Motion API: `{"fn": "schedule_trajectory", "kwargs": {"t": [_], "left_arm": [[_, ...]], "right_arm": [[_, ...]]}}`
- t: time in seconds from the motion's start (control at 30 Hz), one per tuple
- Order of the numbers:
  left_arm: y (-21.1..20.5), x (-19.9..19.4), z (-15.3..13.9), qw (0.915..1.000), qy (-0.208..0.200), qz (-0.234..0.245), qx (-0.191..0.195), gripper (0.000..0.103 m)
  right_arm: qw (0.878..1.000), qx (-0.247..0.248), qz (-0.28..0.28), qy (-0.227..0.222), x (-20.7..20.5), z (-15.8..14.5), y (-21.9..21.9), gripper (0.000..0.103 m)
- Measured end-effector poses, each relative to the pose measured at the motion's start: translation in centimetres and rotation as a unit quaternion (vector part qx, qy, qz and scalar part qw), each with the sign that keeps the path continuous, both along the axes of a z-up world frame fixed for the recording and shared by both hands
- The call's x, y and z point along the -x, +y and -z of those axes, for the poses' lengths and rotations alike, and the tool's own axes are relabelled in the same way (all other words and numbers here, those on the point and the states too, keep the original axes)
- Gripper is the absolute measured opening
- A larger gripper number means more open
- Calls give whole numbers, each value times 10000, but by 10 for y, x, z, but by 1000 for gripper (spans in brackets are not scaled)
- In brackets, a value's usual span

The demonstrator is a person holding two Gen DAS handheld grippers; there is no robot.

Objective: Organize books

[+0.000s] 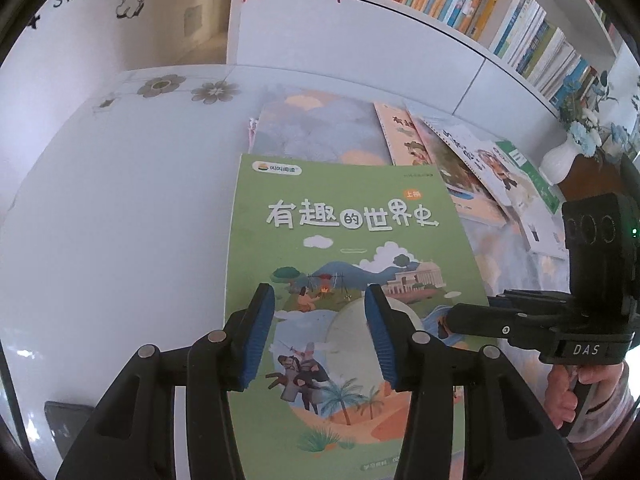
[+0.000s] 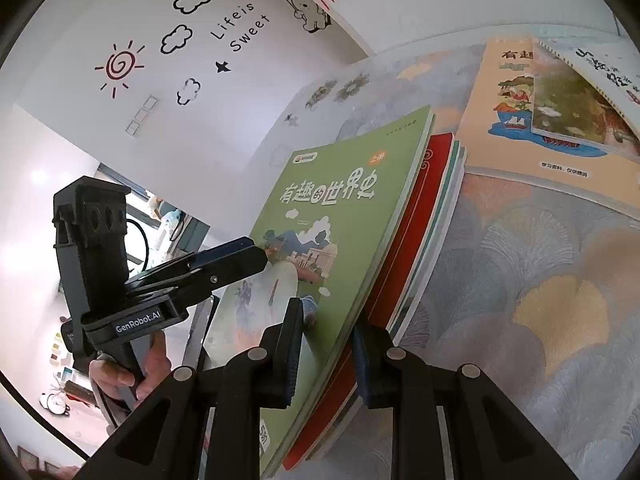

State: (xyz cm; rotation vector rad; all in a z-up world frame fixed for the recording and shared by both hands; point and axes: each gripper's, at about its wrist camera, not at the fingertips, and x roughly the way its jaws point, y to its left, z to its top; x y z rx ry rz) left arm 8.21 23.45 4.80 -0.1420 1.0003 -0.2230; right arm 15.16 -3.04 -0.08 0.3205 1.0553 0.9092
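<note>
1. The green book [image 1: 348, 280] fills the centre of the left wrist view, cover facing the camera; in the right wrist view it tops a small stack [image 2: 420, 240] with a red-covered book [image 2: 424, 196] just beneath it, the stack tilted up off the patterned cloth [image 2: 540, 300].
2. The right gripper [image 2: 326, 344] has its jaws closed on the lower edge of this stack, one pad on the green cover, the other behind the stack.
3. The left gripper [image 1: 320, 340] sits over the green cover with its jaws wide; both blue pads show in front of the cover, and I cannot tell whether they touch it.
4. In the upper right of the right wrist view, an orange book [image 2: 504, 120] lies flat on the cloth with other books overlapping it.
5. In the left wrist view, a white bookshelf [image 1: 400, 40] with upright books runs across the top, and a white vase [image 1: 558, 166] stands at the right edge.
6. The white worktop [image 1: 120, 200] spreads across the left of that view.
</note>
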Motion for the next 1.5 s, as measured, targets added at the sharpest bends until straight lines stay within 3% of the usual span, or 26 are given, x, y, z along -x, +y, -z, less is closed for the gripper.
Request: {"fn": "schedule_trajectory", "kwargs": {"t": [0.3,0.4,0.63,0.77,1.1,1.23,1.33,1.43,1.5], "left_arm": [[-5,-3,1,9999,-20,10,-146,44],[-6,-6,1,9999,-18,-45,-162,44],[-10,-9,-4,9996,95,-239,-99,45],[-26,-12,-12,9991,-41,-403,-137,47],[-136,-43,-1,9996,120,-240,-109,48],[-176,-55,1,9981,-155,-437,-400,52],[-199,-67,9,9994,54,-329,-85,52],[-223,-76,19,9993,16,-288,-256,52],[-236,-82,30,9988,17,-291,-393,52]], "right_arm": [[9998,20,109,133,8,-2,-12,24],[9996,213,198,45,10,-3,-21,42],[9989,136,348,270,5,12,-44,42],[9983,218,533,85,5,9,-72,42],[9825,791,1405,-928,-9,-20,-179,51],[9770,907,1644,-1014,-25,-19,-220,51],[9694,1093,1801,-1258,-34,-17,-241,51],[9647,1058,1968,-1397,-38,-11,-255,51],[9648,779,2035,-1472,-37,-7,-267,51]]}}
